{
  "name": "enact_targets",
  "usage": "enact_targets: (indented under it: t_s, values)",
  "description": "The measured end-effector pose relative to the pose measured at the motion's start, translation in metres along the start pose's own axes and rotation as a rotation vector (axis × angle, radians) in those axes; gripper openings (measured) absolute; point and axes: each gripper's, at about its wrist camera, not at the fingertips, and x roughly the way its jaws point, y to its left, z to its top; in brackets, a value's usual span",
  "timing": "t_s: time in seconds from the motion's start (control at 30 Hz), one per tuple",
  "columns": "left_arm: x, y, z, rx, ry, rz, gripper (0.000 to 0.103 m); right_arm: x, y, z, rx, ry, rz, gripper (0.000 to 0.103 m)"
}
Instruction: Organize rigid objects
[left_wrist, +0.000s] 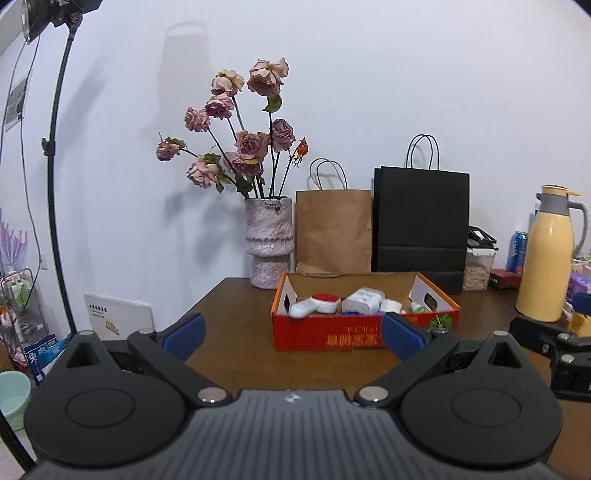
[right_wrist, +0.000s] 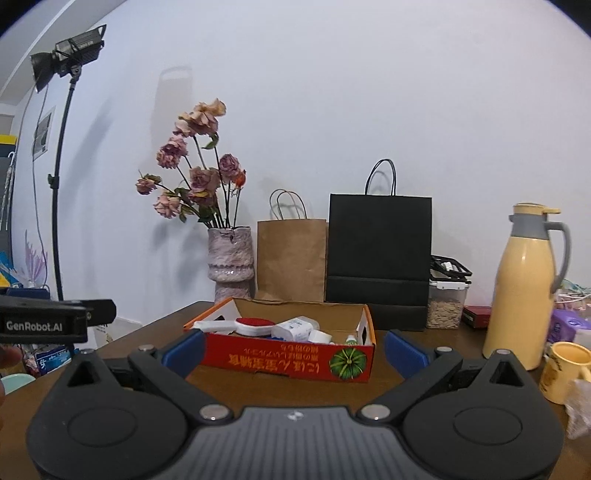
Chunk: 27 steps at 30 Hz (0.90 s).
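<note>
A red and orange cardboard box (left_wrist: 332, 334) (right_wrist: 280, 360) stands on the brown table (left_wrist: 236, 354) (right_wrist: 155, 339). It holds a white brush with a red pad (left_wrist: 317, 303) (right_wrist: 255, 325), a white rectangular pack (left_wrist: 362, 301) (right_wrist: 295, 328), a small white roll (left_wrist: 390, 305) and a small bottle with a green cap (left_wrist: 419, 306) (right_wrist: 351, 339). My left gripper (left_wrist: 293, 338) is open and empty, just in front of the box. My right gripper (right_wrist: 293, 350) is open and empty, also in front of the box. Each gripper's body shows at the edge of the other's view.
Behind the box stand a pink vase of dried roses (left_wrist: 269, 243) (right_wrist: 231, 264), a brown paper bag (left_wrist: 332, 230) (right_wrist: 291, 258) and a black paper bag (left_wrist: 421, 225) (right_wrist: 378, 254). A yellow thermos jug (left_wrist: 548, 254) (right_wrist: 524, 284), a yellow mug (right_wrist: 563, 371) and a food container (right_wrist: 445, 302) are at the right. A light stand (left_wrist: 55, 177) rises at the left.
</note>
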Motion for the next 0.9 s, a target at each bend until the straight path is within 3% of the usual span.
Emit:
enact_targets:
  t_s: [0.43,0.9]
  values:
    - [-0.088,0.01,-0.03,0.015,-0.011,-0.006,0.103,-0.093,0.024,-0.016,-0.019,-0.024,0.001,0.103]
    - [-0.113,0.016,-0.038,0.015,-0.012,-0.016,0.103,-0.125,0.034,-0.024,-0.032,-0.029,-0.003,0.103]
